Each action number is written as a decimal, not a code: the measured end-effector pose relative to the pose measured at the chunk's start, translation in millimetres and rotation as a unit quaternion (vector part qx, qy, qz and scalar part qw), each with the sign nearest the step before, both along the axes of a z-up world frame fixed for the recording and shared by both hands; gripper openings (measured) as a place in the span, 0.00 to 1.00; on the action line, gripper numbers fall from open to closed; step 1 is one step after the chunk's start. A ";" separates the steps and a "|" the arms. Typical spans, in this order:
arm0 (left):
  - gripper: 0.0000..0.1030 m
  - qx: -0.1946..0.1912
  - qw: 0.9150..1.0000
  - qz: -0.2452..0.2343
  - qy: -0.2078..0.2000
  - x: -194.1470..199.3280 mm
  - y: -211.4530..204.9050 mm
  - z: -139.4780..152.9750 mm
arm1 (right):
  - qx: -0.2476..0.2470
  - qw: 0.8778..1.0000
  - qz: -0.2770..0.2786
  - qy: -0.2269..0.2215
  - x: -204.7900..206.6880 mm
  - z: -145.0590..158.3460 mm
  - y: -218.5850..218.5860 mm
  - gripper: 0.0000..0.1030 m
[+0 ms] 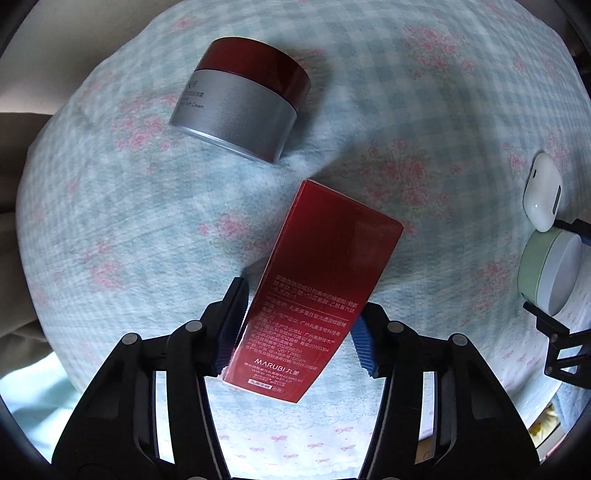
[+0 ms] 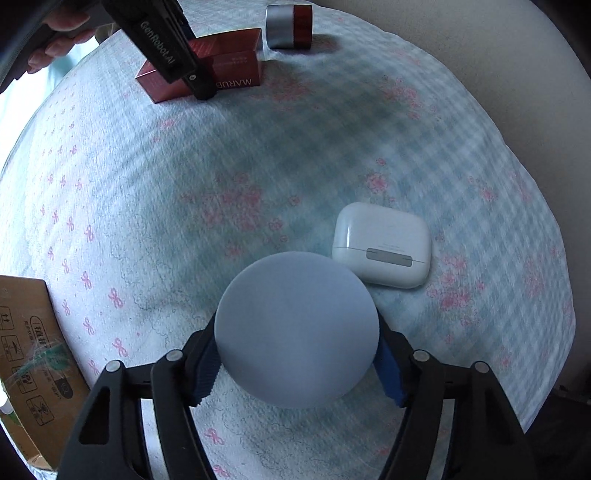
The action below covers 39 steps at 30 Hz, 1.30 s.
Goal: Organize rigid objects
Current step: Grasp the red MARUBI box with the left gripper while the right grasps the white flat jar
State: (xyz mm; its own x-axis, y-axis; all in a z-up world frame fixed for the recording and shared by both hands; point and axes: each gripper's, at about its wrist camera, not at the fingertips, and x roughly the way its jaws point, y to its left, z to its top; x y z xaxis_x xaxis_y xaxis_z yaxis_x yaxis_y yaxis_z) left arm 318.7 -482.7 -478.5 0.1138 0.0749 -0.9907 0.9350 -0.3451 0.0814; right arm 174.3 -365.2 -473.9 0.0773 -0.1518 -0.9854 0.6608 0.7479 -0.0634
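Note:
My left gripper (image 1: 295, 328) is shut on a red MARUBI box (image 1: 317, 280), which points away toward a silver cream jar with a dark red lid (image 1: 240, 99) lying on its side. My right gripper (image 2: 297, 354) is shut on a round jar with a pale lid (image 2: 295, 332); in the left wrist view this jar (image 1: 546, 269) shows a green body. A white earbud case (image 2: 382, 243) lies just beyond it; it also shows in the left wrist view (image 1: 541, 192). The right wrist view shows the red box (image 2: 218, 68) and the cream jar (image 2: 290, 26) at the far side.
Everything rests on a bed with a blue checked, pink-flowered cover (image 2: 258, 166). A cardboard box (image 2: 29, 362) stands off the bed's left edge in the right wrist view. A beige wall or headboard (image 2: 517, 74) borders the far side.

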 end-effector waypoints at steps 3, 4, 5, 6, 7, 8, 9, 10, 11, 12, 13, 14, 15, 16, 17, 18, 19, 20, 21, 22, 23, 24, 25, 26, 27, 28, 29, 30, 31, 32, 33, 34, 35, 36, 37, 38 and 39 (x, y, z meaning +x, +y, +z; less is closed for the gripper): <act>0.45 0.000 1.000 -0.009 -0.008 -2.7 1.3 1.9 | 0.001 1.000 0.006 0.000 1.0 -1.5 2.0 0.64; 0.45 0.000 1.000 -0.008 -0.009 -2.9 -1.5 1.2 | 0.002 1.000 0.005 -0.002 1.0 -1.3 3.2 0.64; 0.45 -0.001 1.000 -0.006 -0.010 -4.0 -1.2 1.8 | 0.004 1.000 0.005 -0.003 0.2 -1.4 2.9 0.64; 0.45 -0.001 1.000 -0.003 -0.009 -7.5 -1.3 2.6 | 0.004 1.000 0.005 -0.004 -0.7 -1.4 2.4 0.64; 0.45 -0.002 1.000 -0.001 -0.008 -8.1 -2.1 4.2 | 0.005 1.000 0.006 -0.005 -1.5 -0.7 2.8 0.64; 0.45 -0.002 1.000 0.002 -0.006 -9.5 -2.8 5.2 | 0.005 1.000 0.006 -0.007 -2.3 -0.1 2.6 0.64; 0.45 -0.004 1.000 0.005 -0.004 -10.7 -2.8 6.7 | 0.007 1.000 0.006 -0.009 -3.2 0.5 2.3 0.64; 0.45 -0.006 1.000 0.009 -0.001 -11.3 -1.6 8.5 | 0.008 1.000 0.005 -0.011 -4.1 2.0 1.6 0.64; 0.45 -0.008 1.000 0.013 0.002 -12.1 -0.5 9.8 | 0.009 1.000 0.005 -0.012 -4.7 2.8 1.9 0.64; 0.45 -0.010 1.000 0.018 0.005 -12.7 1.2 11.7 | 0.010 1.000 0.004 -0.015 -5.8 4.5 2.1 0.64; 0.44 -0.013 1.000 0.023 0.009 -14.9 7.4 17.6 | 0.009 1.000 0.004 -0.017 -9.8 8.2 1.0 0.64; 0.44 -0.016 0.999 0.029 0.013 -16.6 10.9 22.4 | 0.009 1.000 0.004 -0.020 -11.1 10.1 0.4 0.64; 0.44 -0.019 0.999 0.034 0.015 -16.5 13.3 25.8 | 0.009 1.000 0.003 -0.023 -13.5 12.8 0.5 0.64; 0.44 -0.023 0.999 0.041 0.017 -17.5 15.7 29.6 | 0.009 1.000 0.002 -0.026 -14.7 14.9 0.1 0.64; 0.44 -0.026 0.998 0.047 0.019 -18.3 18.4 33.6 | 0.009 1.000 0.002 -0.028 -17.0 19.2 -1.2 0.64; 0.44 -0.029 0.998 0.054 0.022 -19.2 21.1 38.9 | 0.007 1.000 0.003 -0.030 -19.0 24.0 -1.0 0.64; 0.44 -0.033 0.997 0.063 0.024 -20.0 23.7 44.5 | 0.005 0.999 0.003 -0.032 -20.1 27.4 -1.2 0.64; 0.44 -0.039 0.996 0.073 0.026 -19.6 27.0 51.6 | 0.004 0.999 0.004 -0.034 -21.7 32.2 -2.2 0.64; 0.44 -0.045 0.995 0.085 0.030 -19.3 30.4 59.5 | 0.003 0.999 0.004 -0.037 -23.4 37.1 -3.2 0.64; 0.44 -0.052 0.993 0.098 0.034 -19.7 34.8 69.2 | 0.002 0.999 0.006 -0.039 -25.0 42.3 -3.7 0.64; 0.44 -0.062 0.991 0.114 0.039 -18.9 39.0 79.4 | -0.001 0.999 0.008 -0.042 -26.0 48.0 -4.1 0.64; 0.44 -0.074 0.987 0.135 0.044 -17.8 43.0 91.0 | -0.004 0.999 0.012 -0.044 -27.1 55.6 -3.0 0.64; 0.44 -0.082 0.983 0.156 0.051 -17.0 47.1 103.0 | -0.008 0.999 0.016 -0.046 -27.9 62.7 -2.8 0.64; 0.44 -0.090 0.979 0.173 0.055 -15.0 53.3 113.6 | -0.012 0.999 0.021 -0.048 -29.4 69.8 -2.2 0.64; 0.44 -0.100 0.976 0.187 0.055 -13.5 60.9 124.8 | -0.017 0.998 0.025 -0.051 -31.1 77.6 -2.2 0.64; 0.44 -0.109 0.972 0.199 0.054 -13.6 69.1 137.0 | -0.021 0.998 0.030 -0.053 -30.8 85.2 -2.7 0.64; 0.44 -0.117 0.969 0.210 0.055 -13.2 77.1 148.3 | -0.024 0.998 0.035 -0.056 -31.9 93.9 -3.5 0.64; 0.44 -0.127 0.965 0.222 0.054 -11.2 85.3 158.3 | -0.028 0.997 0.039 -0.059 -31.8 101.3 -2.7 0.64; 0.44 -0.135 0.961 0.235 0.054 -10.2 94.5 170.5 | -0.031 0.997 0.045 -0.062 -32.6 110.8 -3.0 0.64; 0.44 -0.142 0.957 0.249 0.054 -5.9 102.0 178.5 | -0.034 0.996 0.049 -0.065 -31.5 118.8 0.0 0.64; 0.44 -0.149 0.952 0.263 0.054 -3.3 110.4 187.0 | -0.035 0.996 0.054 -0.069 -29.9 128.2 1.5 0.64; 0.44 -0.155 0.947 0.276 0.054 1.7 116.3 192.5 | -0.037 0.995 0.059 -0.073 -29.7 137.7 2.3 0.64; 0.44 -0.162 0.942 0.289 0.053 2.8 127.6 203.0 | -0.040 0.994 0.066 -0.076 -28.3 147.2 3.7 0.64; 0.44 -0.168 0.938 0.299 0.051 7.2 138.7 209.7 | -0.042 0.993 0.074 -0.079 -27.4 153.3 4.8 0.64; 0.44 -0.174 0.934 0.309 0.049 8.2 150.2 218.7 | -0.043 0.992 0.082 -0.083 -25.8 161.0 7.9 0.64; 0.44 -0.178 0.930 0.319 0.046 7.0 162.9 227.9 | -0.044 0.991 0.090 -0.086 -23.3 169.2 11.1 0.64; 0.44 -0.183 0.925 0.330 0.043 6.5 174.9 235.6 | -0.045 0.990 0.099 -0.090 -22.4 177.2 15.0 0.64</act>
